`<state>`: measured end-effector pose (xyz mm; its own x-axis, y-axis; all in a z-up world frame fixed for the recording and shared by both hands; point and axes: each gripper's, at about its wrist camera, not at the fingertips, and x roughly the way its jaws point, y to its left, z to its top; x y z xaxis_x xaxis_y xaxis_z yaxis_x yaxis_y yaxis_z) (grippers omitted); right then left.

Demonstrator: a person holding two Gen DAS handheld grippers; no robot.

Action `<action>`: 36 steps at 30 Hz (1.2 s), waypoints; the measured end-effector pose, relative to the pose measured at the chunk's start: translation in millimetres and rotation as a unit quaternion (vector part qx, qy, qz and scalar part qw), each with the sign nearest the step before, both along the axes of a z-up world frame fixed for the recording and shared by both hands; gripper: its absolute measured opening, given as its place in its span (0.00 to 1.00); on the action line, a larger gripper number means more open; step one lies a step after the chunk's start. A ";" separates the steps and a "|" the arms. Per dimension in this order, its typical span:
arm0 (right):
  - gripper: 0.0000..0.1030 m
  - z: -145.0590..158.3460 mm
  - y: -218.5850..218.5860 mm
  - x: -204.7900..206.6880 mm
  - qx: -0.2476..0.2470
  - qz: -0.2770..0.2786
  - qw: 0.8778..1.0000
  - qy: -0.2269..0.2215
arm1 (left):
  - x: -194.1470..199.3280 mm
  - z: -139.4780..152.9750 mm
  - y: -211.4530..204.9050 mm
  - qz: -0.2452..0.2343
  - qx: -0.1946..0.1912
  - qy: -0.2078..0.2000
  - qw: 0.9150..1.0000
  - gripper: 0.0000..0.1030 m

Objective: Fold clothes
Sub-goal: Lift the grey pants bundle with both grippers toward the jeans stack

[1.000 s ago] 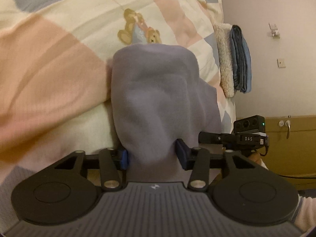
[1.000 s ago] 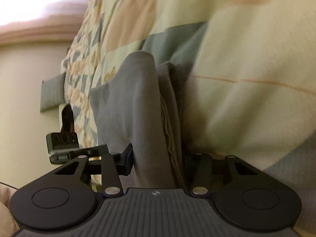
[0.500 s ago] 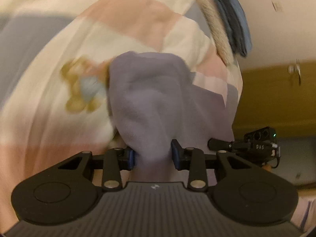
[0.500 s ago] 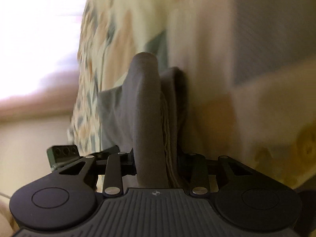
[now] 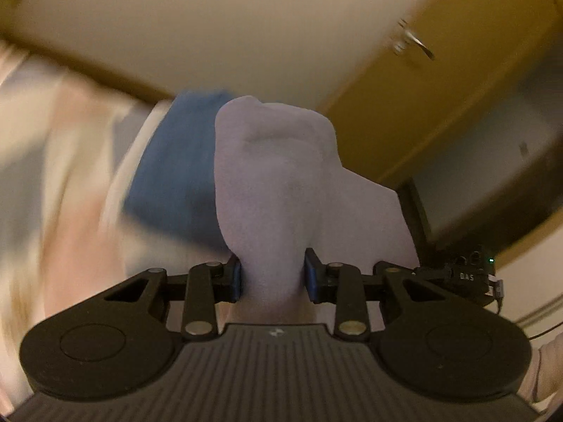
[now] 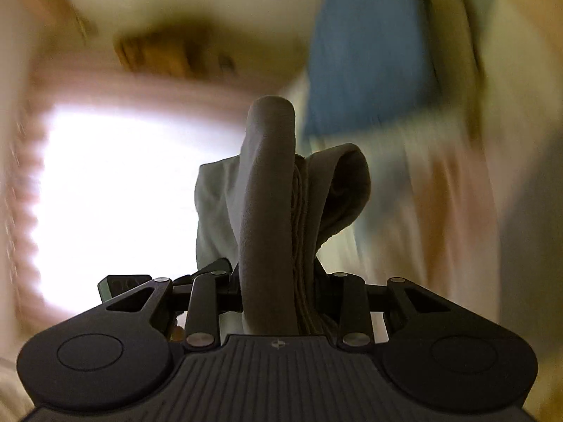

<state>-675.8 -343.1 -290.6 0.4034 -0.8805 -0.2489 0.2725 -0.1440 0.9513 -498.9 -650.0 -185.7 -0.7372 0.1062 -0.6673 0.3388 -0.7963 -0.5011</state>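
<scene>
Grey garment hides blurred bedding.

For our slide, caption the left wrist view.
Left gripper clamps bunched grey garment, folded blue cloth blurred behind, door handle beyond.

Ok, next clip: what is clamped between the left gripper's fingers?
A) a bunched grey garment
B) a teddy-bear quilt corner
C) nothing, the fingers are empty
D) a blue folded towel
A: in the left wrist view the blue-padded fingers of the left gripper press on both sides of the bunched grey garment, while the blue fabric lies blurred behind it.
</scene>
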 end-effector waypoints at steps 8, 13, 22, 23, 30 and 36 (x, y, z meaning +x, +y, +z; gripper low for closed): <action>0.31 -17.7 -70.8 -69.5 -0.022 -0.154 0.988 -0.005 | -152.0 -28.8 -85.6 -0.088 -0.050 -0.071 0.992 0.28; 0.31 -69.5 -101.8 -80.9 0.016 -0.170 0.985 -0.031 | -168.5 -82.0 -111.3 -0.094 -0.047 -0.113 0.988 0.35; 0.58 -64.1 -90.8 -101.7 0.065 -0.152 0.982 0.090 | -138.4 -47.4 -132.3 -0.030 -0.117 -0.076 0.990 0.25; 0.59 -50.7 -85.7 -100.1 0.079 -0.165 0.975 0.128 | -132.2 -39.0 -125.3 -0.021 -0.138 -0.066 0.988 0.22; 0.18 9.3 -99.8 -49.6 0.060 -0.202 0.849 0.485 | -164.5 -43.5 -56.5 -0.081 -0.275 -0.025 0.958 0.12; 0.16 -29.4 -142.1 -30.9 0.088 -0.151 0.814 0.553 | -188.6 -101.2 -68.5 -0.052 -0.327 -0.075 0.941 0.05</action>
<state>-706.7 -485.2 -320.0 -0.3824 -0.8091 -0.4462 0.8757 -0.4715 0.1044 -687.5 -718.5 -286.9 -0.6379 -0.2964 -0.7108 0.2695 -0.9505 0.1545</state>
